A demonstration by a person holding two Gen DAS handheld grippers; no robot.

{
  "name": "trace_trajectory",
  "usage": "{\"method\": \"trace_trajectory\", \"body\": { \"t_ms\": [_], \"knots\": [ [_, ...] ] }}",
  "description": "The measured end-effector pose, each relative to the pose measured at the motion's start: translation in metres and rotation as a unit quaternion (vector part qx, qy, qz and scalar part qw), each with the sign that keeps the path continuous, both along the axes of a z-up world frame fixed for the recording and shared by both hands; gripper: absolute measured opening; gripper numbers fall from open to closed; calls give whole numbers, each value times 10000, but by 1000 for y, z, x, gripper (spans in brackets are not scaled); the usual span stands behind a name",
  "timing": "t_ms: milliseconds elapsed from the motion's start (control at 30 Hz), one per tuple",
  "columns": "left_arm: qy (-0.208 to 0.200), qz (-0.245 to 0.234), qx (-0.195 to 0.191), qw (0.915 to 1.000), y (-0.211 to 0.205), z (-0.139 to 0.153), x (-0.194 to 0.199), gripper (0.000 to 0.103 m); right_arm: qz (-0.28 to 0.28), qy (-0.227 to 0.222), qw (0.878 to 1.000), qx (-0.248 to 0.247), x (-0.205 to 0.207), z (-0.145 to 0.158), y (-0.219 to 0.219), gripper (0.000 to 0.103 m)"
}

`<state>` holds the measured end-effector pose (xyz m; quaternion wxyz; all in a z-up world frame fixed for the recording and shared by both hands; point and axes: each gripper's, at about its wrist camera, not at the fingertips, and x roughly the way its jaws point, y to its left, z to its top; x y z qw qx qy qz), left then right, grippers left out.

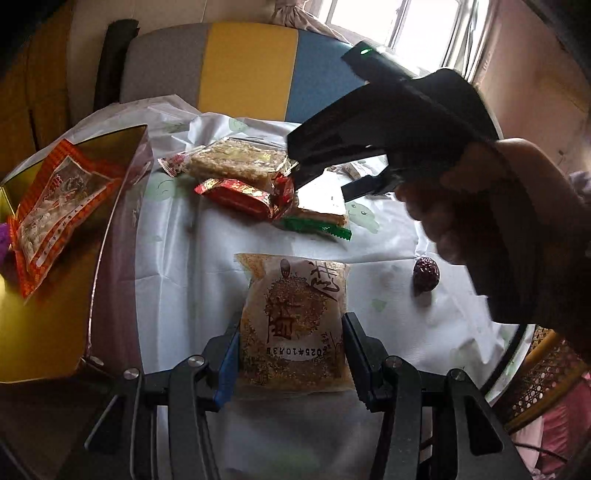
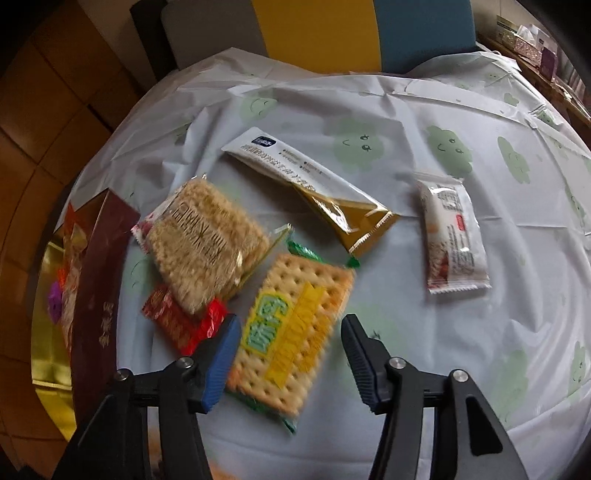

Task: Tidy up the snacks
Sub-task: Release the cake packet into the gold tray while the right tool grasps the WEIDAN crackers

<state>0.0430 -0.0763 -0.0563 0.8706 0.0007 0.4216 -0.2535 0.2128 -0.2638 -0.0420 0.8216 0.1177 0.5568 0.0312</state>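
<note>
Nearest the left wrist camera, the left gripper [image 1: 291, 354] has its jaws closed against the two side edges of a brown sesame-cake packet [image 1: 293, 321], which looks held by the flanks so that it can be carried flat; whether it is lifted off the tablecloth [image 1: 184, 258] or only pinched on it cannot be told. To its left the gold-lined gift box [image 1: 110, 229] stands open at the table's left edge with an orange-striped packet [image 1: 55, 218] already lying inside, so the box is probably where the snacks are being gathered. A dried red date [image 1: 426, 275] sits alone to the right of the held packet. In the right wrist view the right gripper [image 2: 291, 358] hangs with jaws spread wide and holding nothing, straddling the near end of the cracker packet [image 2: 291, 332], apparently lined up to take it next. Just left of that lie a red wrapper [image 2: 181, 325] and, overlapping it, a puffed-rice block [image 2: 207, 251]. Farther back a long white-and-gold bar [image 2: 314, 192] lies diagonally, and a small white sachet [image 2: 454, 236] lies well apart on the right. Beyond the table stands a grey, yellow and blue chair [image 2: 317, 33].
</note>
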Motion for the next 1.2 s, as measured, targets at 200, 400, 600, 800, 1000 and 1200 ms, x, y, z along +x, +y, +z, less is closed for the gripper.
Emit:
{"method": "trace_trajectory", "body": {
  "t_ms": [200, 400, 600, 800, 1000, 1200],
  "knots": [
    [-27, -8, -15, 10000, 0, -1, -1, 52, 333, 118, 9981, -499, 2, -2, 10, 57],
    [-54, -6, 28, 10000, -3, 2, -2, 51, 351, 169, 9989, -266, -16, -8, -33, 56],
    [-93, 95, -137, 9998, 4, 22, -1, 50, 510, 47, 9977, -435, -25, -11, -32, 58],
    [-389, 543, -549, 9963, 39, 73, 4, 50, 633, -22, 9964, -561, -29, -12, -25, 58],
    [-335, 1719, -611, 9826, 111, 96, 26, 51, 726, -223, 9947, -699, -40, -12, -25, 58],
    [-14, 2957, -311, 9548, 188, 81, 48, 51, 742, -290, 9943, -707, -50, -12, -25, 58]
  ]
}}
